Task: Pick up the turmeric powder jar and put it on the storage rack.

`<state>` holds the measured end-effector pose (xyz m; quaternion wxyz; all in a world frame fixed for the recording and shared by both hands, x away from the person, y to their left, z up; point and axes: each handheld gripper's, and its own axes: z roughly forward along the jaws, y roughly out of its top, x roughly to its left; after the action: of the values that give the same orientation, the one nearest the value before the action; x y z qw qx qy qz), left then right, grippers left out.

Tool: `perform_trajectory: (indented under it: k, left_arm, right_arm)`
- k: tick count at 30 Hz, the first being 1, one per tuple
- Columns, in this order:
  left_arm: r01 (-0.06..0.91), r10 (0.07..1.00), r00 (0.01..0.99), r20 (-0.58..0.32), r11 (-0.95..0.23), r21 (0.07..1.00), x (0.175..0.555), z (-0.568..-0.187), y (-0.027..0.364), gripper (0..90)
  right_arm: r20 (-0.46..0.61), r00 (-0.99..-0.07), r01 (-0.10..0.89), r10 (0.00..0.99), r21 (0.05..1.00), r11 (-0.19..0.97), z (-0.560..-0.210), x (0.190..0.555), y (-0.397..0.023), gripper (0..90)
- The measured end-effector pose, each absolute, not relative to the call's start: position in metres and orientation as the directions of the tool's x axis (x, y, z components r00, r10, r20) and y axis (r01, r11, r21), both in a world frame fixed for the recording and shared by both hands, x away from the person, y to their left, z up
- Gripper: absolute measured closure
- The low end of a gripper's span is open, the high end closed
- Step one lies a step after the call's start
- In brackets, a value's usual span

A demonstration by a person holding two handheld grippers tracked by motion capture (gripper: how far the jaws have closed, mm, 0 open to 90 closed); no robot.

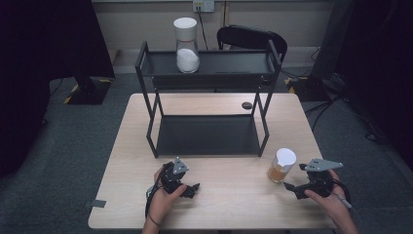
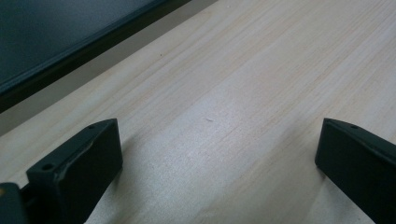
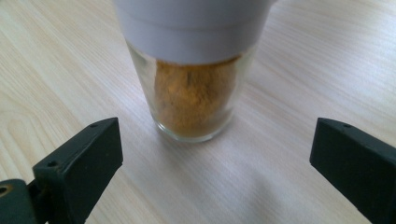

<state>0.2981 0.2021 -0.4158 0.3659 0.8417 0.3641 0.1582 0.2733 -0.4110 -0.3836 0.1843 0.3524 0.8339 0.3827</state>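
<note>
Approach step: right hand-held gripper [image 1: 290, 187] spread wide, aimed at spice jar [image 1: 282, 165] on counter [image 1: 219, 204], not touching. Next: advance, straddle glass, close. Left hand-held gripper [image 1: 193, 189] spread, idle.

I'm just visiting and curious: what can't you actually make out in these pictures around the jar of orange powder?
- Glass jar of orange-brown powder with a white lid: lid top cut off by the right gripper view's upper edge.
- Tall glass jar of white powder on the black metal shelf: too small in the high view to read any label.
- Black shelf edge: blurred in the left gripper view.
</note>
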Motion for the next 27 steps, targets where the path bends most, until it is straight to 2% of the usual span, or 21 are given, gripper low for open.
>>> perform_trajectory:
  k: [13,22,27]
  left_arm:
    - [0.495,0.728,0.686,0.002,-0.469,0.731,0.298,-0.416,0.202,0.1]
    - [0.496,0.73,0.684,0.002,-0.467,0.732,0.298,-0.416,0.202,0.1]
    - [0.497,0.73,0.683,0.002,-0.467,0.732,0.298,-0.416,0.202,0.1]
  right_arm:
    - [0.017,-0.692,0.428,0.721,0.815,0.391,-0.385,0.287,-0.406,2.7]
    - [0.082,-0.702,0.435,0.708,0.836,0.334,-0.395,0.3,-0.405,15.7]
    - [0.079,-0.709,0.421,0.701,0.845,0.33,-0.399,0.303,-0.402,22.8]
